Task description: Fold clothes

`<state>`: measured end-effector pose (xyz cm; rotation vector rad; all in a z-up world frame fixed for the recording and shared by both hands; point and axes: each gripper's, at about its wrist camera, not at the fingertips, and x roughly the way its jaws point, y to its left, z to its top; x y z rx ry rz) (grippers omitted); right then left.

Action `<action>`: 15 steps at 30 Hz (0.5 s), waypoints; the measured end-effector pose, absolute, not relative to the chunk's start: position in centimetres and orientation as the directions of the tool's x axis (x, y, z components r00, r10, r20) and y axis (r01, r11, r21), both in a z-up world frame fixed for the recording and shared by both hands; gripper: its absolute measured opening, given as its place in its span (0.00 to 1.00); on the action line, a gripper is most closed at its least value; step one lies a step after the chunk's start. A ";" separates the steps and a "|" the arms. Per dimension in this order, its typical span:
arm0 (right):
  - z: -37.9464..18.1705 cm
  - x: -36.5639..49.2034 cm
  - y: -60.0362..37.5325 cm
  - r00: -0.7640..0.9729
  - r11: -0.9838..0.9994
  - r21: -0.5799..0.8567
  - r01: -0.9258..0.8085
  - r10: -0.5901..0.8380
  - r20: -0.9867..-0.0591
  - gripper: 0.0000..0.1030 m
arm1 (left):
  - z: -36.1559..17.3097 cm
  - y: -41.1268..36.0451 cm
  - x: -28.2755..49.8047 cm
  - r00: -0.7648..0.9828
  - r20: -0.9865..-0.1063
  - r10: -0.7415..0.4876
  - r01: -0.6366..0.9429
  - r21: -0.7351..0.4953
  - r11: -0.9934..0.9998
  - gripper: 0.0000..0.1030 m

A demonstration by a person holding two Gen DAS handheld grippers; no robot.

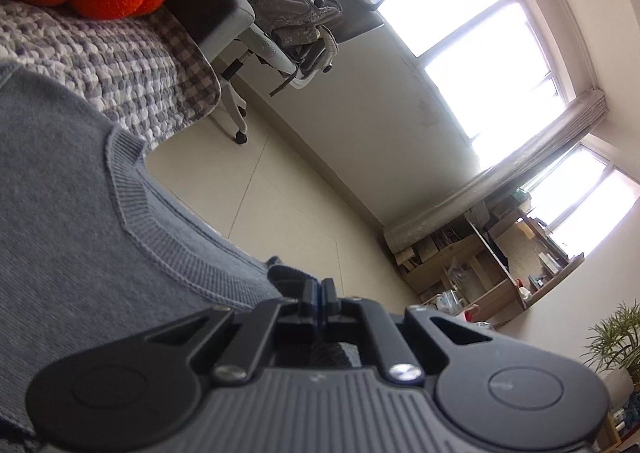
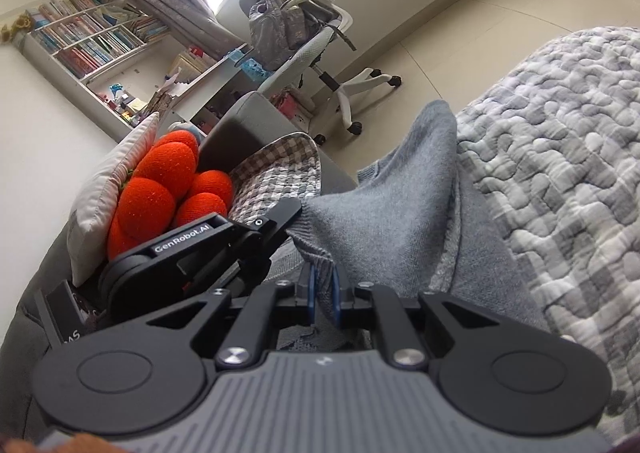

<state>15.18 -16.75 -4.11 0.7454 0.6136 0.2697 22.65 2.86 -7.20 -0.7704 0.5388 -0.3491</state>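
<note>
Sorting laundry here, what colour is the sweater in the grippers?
Grey-blue sweater, clearest in the right wrist view.

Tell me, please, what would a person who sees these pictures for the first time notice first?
Most likely the grey sweater, lifted off the grey-and-white quilted cover, with the right gripper and the left gripper each shut on its fabric. Next, the bright orange knot cushion beside a pale pillow on the left. Behind stands a white office chair with a bag on its seat.
</note>
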 end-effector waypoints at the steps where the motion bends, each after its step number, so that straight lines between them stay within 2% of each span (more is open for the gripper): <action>1: -4.2 15.2 -16.7 0.790 0.712 0.702 -0.022 0.442 -0.424 0.11 | -7.2 3.1 22.6 0.810 -0.333 -0.483 0.102 -0.731 0.674 0.01; 6: -2.8 15.6 -18.0 0.796 0.733 0.679 -0.052 0.441 -0.415 0.25 | -7.5 4.0 22.4 0.806 -0.350 -0.477 0.098 -0.717 0.690 0.01; 7: -2.1 15.7 -18.8 0.805 0.753 0.656 -0.051 0.420 -0.419 0.30 | -7.5 4.2 22.4 0.806 -0.353 -0.476 0.097 -0.714 0.693 0.01; 8: -1.6 15.9 -19.6 0.820 0.780 0.625 -0.042 0.384 -0.424 0.43 | -7.6 4.4 22.3 0.805 -0.356 -0.475 0.096 -0.711 0.696 0.01; 9: -1.2 16.0 -20.4 0.836 0.806 0.591 -0.031 0.345 -0.426 0.47 | -7.6 4.6 22.3 0.804 -0.359 -0.474 0.095 -0.708 0.699 0.01; 15: -3.0 19.8 -21.7 0.811 0.796 0.605 -0.014 0.363 -0.458 0.47 | -8.4 5.2 22.8 0.794 -0.381 -0.473 0.080 -0.706 0.704 0.01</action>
